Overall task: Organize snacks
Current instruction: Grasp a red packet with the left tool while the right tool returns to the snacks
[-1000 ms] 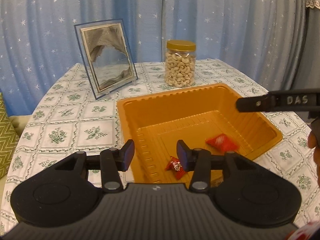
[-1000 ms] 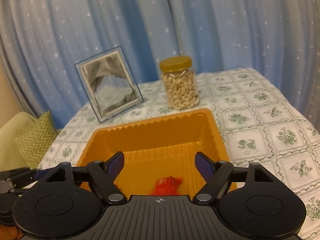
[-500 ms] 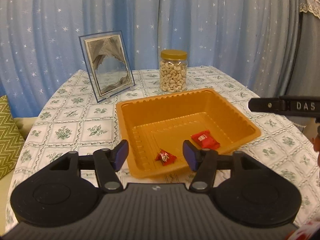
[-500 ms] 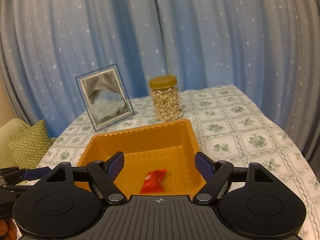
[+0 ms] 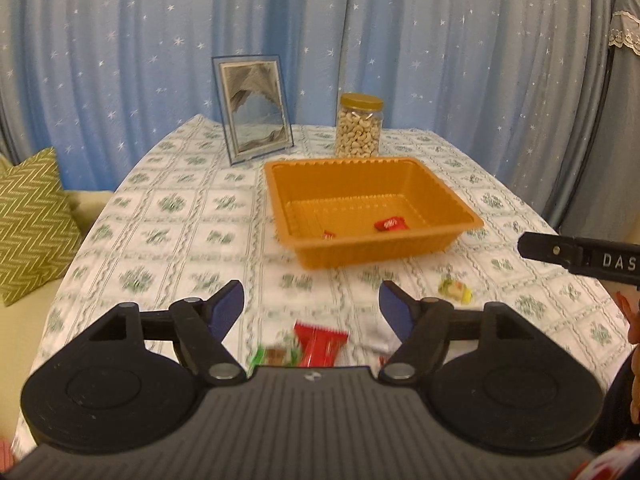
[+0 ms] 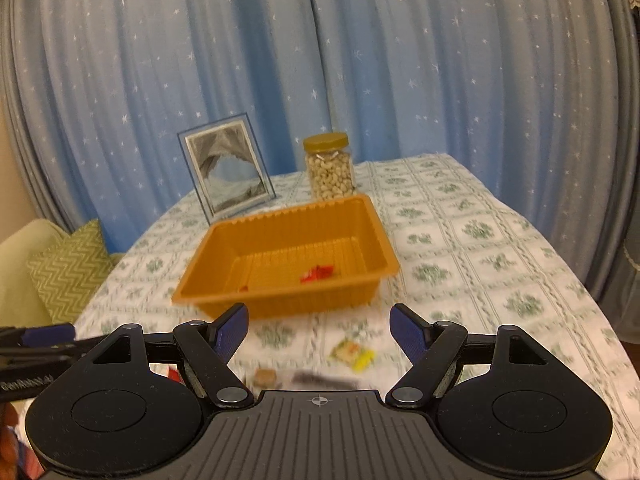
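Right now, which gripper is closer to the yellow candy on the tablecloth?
Right. The yellow candy lies just ahead of the right gripper, between its open fingers; the left gripper is off to the candy's left.

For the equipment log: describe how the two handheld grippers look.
Both match: the left gripper and right gripper have matte black ribbed bodies, two round side discs, black linkage arms with silver pivot pins, and blue finger pads. Seen side-on, the right gripper shows white letters "DAS".
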Demonstrator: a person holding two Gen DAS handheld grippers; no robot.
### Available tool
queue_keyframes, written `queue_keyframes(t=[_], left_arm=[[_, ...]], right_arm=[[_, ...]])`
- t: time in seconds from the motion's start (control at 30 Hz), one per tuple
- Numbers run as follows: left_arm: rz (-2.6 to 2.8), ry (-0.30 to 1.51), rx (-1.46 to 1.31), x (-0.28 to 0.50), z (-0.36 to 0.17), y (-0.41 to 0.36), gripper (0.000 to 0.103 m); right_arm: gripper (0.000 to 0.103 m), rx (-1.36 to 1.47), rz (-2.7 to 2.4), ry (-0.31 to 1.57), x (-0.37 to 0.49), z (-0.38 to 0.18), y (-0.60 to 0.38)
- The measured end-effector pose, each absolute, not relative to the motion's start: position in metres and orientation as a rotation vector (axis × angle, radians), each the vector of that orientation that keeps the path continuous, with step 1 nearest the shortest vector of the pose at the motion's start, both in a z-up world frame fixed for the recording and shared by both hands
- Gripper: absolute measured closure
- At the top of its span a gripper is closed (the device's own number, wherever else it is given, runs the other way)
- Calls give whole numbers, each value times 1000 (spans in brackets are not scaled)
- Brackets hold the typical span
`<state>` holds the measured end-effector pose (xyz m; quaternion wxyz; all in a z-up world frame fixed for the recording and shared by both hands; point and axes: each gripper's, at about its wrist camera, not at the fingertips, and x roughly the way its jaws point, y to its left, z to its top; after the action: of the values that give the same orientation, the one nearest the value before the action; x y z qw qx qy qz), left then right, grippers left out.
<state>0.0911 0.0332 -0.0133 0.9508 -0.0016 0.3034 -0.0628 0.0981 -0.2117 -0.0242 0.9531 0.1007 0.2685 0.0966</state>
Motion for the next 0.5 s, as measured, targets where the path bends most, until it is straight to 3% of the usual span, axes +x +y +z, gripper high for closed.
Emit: queue_keyframes(t=[0.5], left_arm=[[-113,705,19,69,-45,48,31]], right_arm=[[26,127,233,657,65,-63,-192]])
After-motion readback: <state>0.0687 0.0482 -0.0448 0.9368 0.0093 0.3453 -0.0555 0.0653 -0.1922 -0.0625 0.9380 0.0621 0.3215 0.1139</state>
